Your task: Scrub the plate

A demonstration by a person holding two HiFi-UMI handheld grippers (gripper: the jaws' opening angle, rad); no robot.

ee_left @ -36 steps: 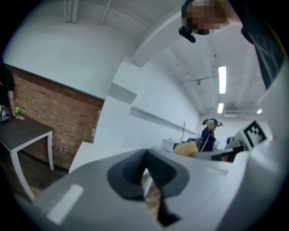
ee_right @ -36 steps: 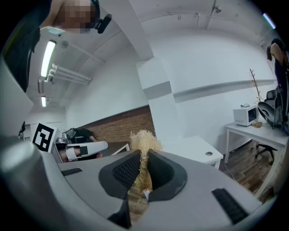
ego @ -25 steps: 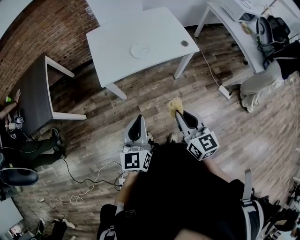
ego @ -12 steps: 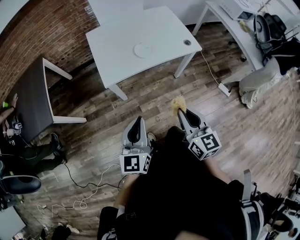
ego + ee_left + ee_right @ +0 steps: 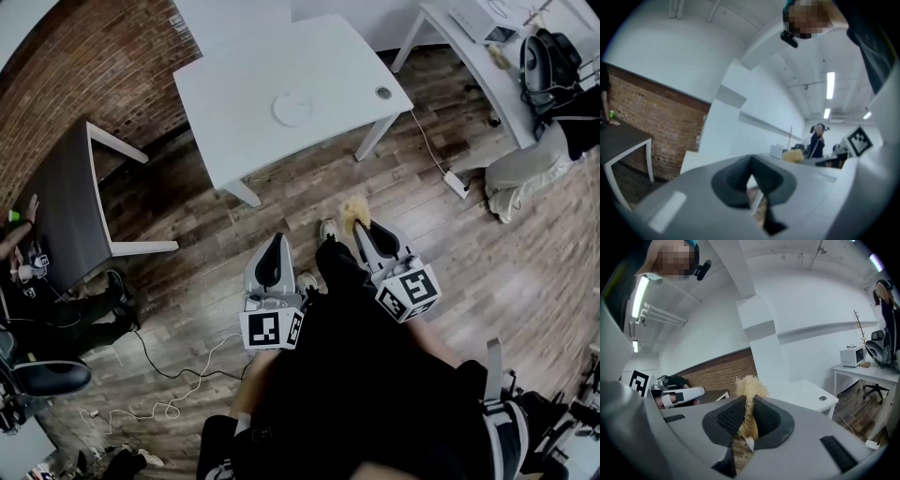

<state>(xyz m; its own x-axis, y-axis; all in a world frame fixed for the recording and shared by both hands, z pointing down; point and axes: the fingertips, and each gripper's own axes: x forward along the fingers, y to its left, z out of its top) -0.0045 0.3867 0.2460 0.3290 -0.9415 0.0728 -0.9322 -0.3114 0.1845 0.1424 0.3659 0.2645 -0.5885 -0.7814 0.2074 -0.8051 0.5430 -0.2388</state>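
A white plate (image 5: 292,108) lies on the white table (image 5: 244,75) at the far side of the head view, well ahead of both grippers. My right gripper (image 5: 360,225) is held over the wooden floor, shut on a tan fibrous scrubber (image 5: 353,208). In the right gripper view the scrubber (image 5: 749,401) sticks up between the dark pads (image 5: 729,418) and the table (image 5: 806,394) shows beyond it. My left gripper (image 5: 275,244) hangs beside it, jaws together and holding nothing. In the left gripper view the left gripper (image 5: 751,177) is shut.
A dark table (image 5: 66,187) stands at the left with a seated person (image 5: 56,314) by it. A white desk (image 5: 464,37) and bags (image 5: 525,169) are at the right. A power strip (image 5: 454,184) and cables (image 5: 169,375) lie on the floor. My shoe (image 5: 326,229) shows between the grippers.
The white table and plate have drifted lower and nearer in the head view as I walk toward them. A shoe has stepped forward. Both grippers keep their grip and pose.
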